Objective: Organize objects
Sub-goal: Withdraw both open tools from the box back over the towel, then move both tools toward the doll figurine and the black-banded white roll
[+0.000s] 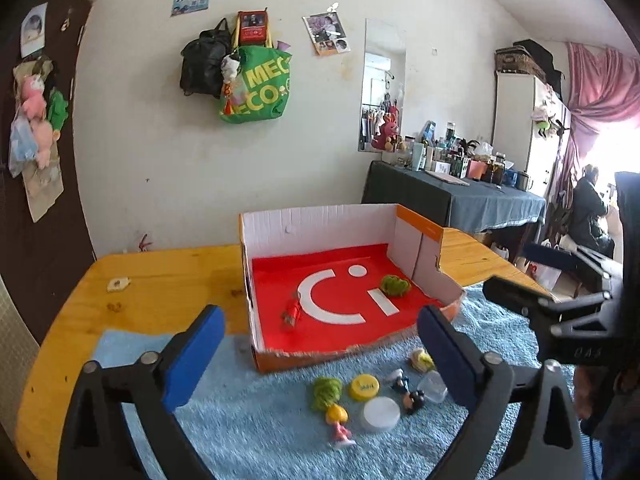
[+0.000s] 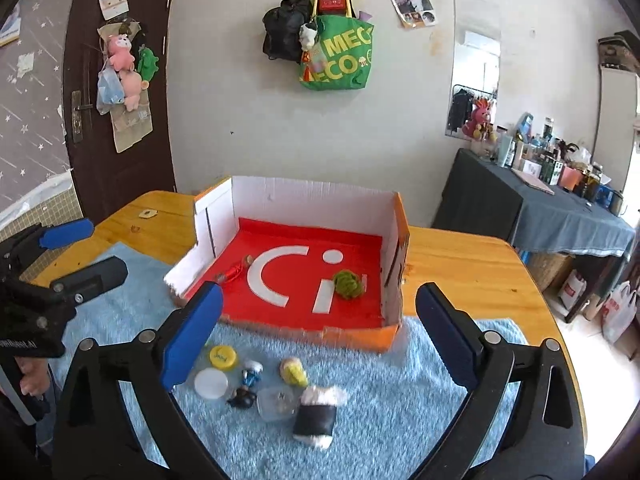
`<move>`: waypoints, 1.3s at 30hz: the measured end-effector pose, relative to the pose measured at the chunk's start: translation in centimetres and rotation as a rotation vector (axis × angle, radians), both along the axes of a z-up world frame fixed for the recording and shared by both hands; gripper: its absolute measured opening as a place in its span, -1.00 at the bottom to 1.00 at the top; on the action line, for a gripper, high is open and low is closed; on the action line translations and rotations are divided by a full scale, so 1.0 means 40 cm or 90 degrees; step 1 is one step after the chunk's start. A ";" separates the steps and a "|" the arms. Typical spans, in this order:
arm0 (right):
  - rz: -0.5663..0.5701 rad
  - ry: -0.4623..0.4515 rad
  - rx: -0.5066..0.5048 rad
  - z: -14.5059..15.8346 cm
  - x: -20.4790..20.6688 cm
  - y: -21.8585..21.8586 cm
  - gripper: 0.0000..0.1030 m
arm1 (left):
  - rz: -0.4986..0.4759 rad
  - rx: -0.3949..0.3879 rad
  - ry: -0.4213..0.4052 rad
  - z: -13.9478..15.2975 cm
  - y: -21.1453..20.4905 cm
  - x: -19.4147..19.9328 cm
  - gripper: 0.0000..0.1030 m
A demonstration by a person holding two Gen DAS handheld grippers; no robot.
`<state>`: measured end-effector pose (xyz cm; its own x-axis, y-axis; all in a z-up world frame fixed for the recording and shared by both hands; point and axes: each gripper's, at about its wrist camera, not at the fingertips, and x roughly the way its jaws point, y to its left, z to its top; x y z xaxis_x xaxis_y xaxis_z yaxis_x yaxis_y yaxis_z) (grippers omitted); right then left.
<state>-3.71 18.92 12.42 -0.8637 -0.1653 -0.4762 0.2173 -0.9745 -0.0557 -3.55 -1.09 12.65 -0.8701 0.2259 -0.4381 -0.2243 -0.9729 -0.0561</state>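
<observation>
The cardboard box [image 2: 304, 280] sits on the wooden surface [image 2: 472, 264], its open front at the blue towel [image 2: 380, 392]. Inside it lie a green pompom [image 2: 349, 285] and a small red toy [image 2: 233, 272]. Just before the box, on the towel, your toys cluster: yellow lid [image 2: 223, 357], white lid [image 2: 211, 384], black roll [image 2: 314, 420]. Your left tongs [image 1: 320, 348] and right tongs [image 2: 318, 332] gape wide, holding nothing.

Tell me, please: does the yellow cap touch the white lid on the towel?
Apart. In the left wrist view a strip of blue towel shows between the yellow cap and the white lid; the right wrist view shows this gap too.
</observation>
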 end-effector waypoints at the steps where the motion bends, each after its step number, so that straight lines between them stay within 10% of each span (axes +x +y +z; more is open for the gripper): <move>1: -0.004 0.001 -0.003 -0.011 0.011 0.002 0.91 | 0.005 0.001 0.000 -0.010 -0.001 0.010 0.97; 39: -0.070 -0.083 -0.042 -0.261 0.106 0.035 0.94 | 0.054 0.021 -0.133 -0.271 0.029 0.071 1.00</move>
